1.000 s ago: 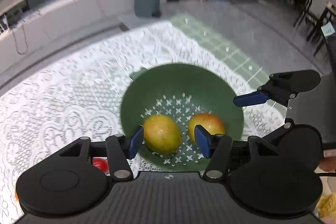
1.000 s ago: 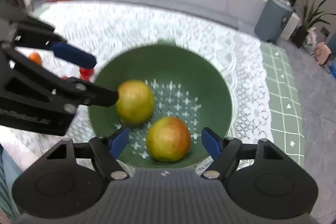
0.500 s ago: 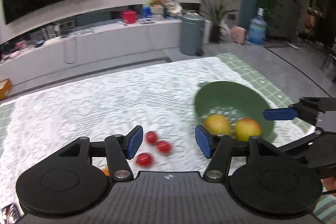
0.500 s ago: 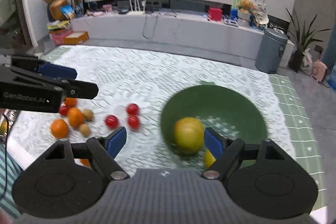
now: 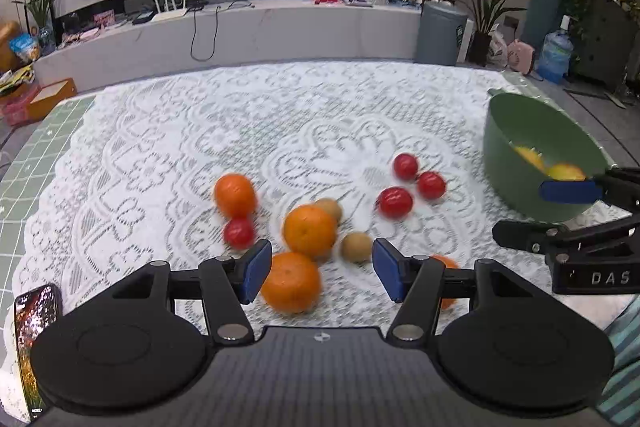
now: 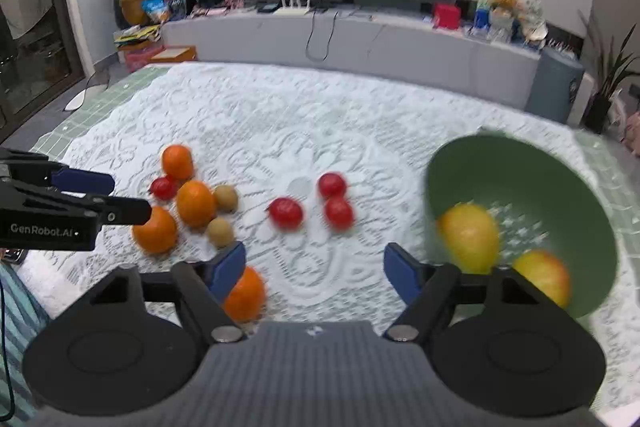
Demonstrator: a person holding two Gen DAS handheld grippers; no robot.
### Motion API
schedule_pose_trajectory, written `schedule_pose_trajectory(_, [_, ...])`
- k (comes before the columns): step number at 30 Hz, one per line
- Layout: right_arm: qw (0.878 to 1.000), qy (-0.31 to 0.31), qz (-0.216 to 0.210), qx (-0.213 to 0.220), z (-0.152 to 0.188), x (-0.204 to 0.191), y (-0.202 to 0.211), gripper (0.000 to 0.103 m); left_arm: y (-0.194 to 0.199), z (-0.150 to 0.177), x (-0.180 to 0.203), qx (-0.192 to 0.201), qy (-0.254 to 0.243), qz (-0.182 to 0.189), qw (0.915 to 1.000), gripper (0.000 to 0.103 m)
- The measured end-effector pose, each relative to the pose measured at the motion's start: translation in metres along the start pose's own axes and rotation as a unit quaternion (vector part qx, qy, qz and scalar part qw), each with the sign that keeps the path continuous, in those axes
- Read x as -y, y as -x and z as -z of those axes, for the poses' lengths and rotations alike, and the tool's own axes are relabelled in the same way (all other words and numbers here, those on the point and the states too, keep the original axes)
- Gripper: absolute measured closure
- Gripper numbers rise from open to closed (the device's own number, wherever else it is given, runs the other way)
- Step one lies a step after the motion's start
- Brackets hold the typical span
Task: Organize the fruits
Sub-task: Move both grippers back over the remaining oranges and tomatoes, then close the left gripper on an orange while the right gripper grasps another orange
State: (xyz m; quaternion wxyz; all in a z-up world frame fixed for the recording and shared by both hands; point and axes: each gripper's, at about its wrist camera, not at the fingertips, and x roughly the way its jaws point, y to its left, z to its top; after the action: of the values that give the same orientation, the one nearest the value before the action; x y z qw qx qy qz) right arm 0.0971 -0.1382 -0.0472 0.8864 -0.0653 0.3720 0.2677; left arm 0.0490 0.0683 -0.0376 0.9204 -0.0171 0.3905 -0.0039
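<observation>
Left-wrist footage shows the left hand-held gripper (image 5: 321, 270) hanging over a white lace cloth (image 5: 280, 131) on the counter, its blue pads apart and closing on nothing; one orange (image 5: 291, 283) lies just below the gap, not touched by either pad. Taking the green colander (image 5: 524, 163) as the landmark, two yellow-red apples (image 6: 470, 237) lie inside it, one nearer its left wall and the other (image 6: 544, 277) toward its near rim. Left of the colander, apart from it, three red tomatoes (image 6: 285, 213) sit in a loose group. Farther left of the colander is a tight cluster: four oranges (image 6: 196, 203), one more small tomato (image 6: 163, 188) and two brown kiwis (image 6: 226, 197), several of them touching. The orange nearest the colander (image 6: 244, 293) is partly hidden behind a finger of the right hand-held gripper (image 6: 314, 267). That gripper's jaws have just been closing, yet they stand open with only bare cloth between them. A phone (image 5: 36, 343) lies at the cloth's near edge, far left of the colander.
</observation>
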Motion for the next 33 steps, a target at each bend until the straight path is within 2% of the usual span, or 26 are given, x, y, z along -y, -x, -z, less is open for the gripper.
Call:
schedule_pose_trajectory(3, [1.0,-0.01,-0.022,-0.019,0.004,-0.007,-0.01,0.032,-0.01,0.003,-0.009,-0.021,0.014,-0.004,0.9997,0.035])
schedule_pose_trajectory(9, [0.998,-0.022,-0.031,-0.055,0.009,-0.015,-0.031,0.034,-0.028,0.019,-0.015,-0.052,-0.001,-0.026,0.9983,0.035])
schedule_pose_trajectory(13, [0.997,-0.019,-0.039,-0.069,0.011,-0.018,-0.043,0.036,-0.038,0.024,-0.02,-0.061,0.006,-0.026,0.9978,0.035])
schedule_pose_trajectory(18, [0.993,-0.006,-0.05,-0.105,0.004,-0.017,-0.057,0.037,-0.047,0.019,-0.024,-0.081,0.022,-0.014,0.9963,0.034])
schedule_pose_trajectory(24, [0.984,0.012,-0.079,-0.156,-0.015,-0.015,-0.059,0.037,-0.046,0.008,-0.025,-0.123,0.015,-0.018,0.9922,0.033])
schedule_pose_trajectory(28, [0.983,0.053,-0.071,-0.163,-0.019,-0.021,-0.059,0.038,-0.047,0.005,-0.024,-0.13,0.019,-0.037,0.9907,0.029])
schedule_pose_trajectory(33, [0.985,0.075,-0.076,-0.137,-0.013,-0.027,-0.053,0.041,-0.049,0.006,-0.015,-0.114,0.018,-0.06,0.9915,0.025])
